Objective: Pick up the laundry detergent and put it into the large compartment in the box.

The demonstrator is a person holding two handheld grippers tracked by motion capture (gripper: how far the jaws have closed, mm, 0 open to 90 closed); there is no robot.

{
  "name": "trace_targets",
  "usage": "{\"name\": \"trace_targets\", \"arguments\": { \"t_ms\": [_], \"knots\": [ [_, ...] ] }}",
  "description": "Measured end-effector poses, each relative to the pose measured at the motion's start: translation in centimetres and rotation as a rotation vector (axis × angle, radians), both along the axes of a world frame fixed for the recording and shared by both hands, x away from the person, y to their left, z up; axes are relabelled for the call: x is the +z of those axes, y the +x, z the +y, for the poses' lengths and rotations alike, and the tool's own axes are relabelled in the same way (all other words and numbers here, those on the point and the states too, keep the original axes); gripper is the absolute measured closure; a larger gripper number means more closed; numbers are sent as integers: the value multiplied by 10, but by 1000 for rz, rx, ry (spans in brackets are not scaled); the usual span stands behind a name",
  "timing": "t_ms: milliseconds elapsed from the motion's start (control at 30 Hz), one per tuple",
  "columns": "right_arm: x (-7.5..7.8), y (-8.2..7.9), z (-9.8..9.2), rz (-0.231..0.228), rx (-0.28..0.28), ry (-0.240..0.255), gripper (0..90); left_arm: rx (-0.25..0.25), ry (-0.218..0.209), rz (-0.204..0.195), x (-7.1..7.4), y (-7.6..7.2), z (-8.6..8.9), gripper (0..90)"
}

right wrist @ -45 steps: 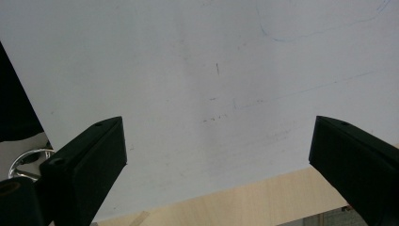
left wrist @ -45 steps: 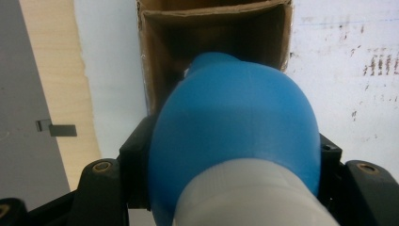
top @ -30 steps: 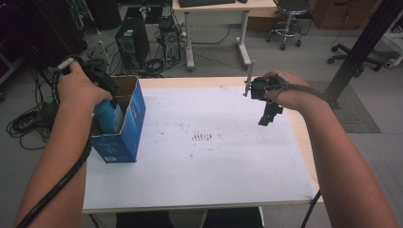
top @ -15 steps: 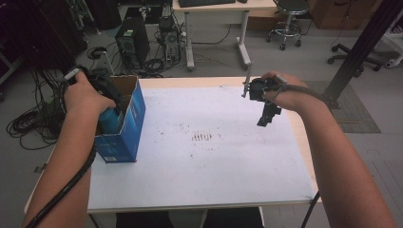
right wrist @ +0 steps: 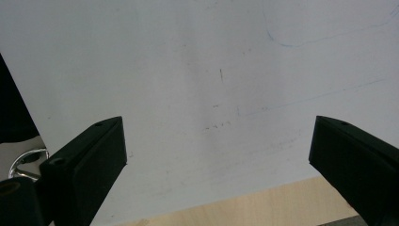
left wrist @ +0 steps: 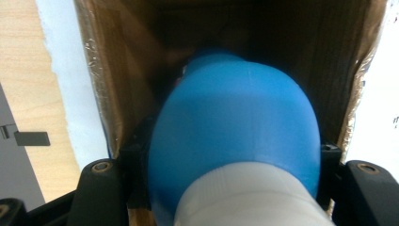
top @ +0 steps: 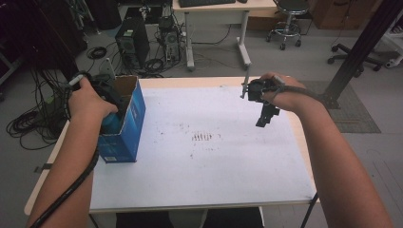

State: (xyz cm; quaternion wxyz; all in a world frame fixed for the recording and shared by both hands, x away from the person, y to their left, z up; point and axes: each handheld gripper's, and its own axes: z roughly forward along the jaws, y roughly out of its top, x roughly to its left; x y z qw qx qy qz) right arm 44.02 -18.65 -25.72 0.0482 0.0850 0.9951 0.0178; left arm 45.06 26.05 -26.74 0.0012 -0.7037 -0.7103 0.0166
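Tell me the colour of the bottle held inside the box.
Blue bottle with a white neck, best in the left gripper view.

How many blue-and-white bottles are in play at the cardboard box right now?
1: a blue plastic bottle with white cap, clamped in the left hand-held gripper inside the open blue cardboard box. Others may lie hidden beneath it.

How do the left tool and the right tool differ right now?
The left tool is shut on a blue bottle; the right tool stands open with nothing between its jaws. The left tool reaches down into the blue box; the right tool hangs above the white sheet near the table's far right. Both are hand-held.
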Motion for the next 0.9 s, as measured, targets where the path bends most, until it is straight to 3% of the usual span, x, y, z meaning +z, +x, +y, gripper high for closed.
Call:
{"name": "trace_targets", "arguments": {
  "t_ms": [900],
  "knots": [
    [-4, 0, -1, 9, -8, 1, 44, -13, 8, 25, -18, 0, -2, 370]
  ]
}}
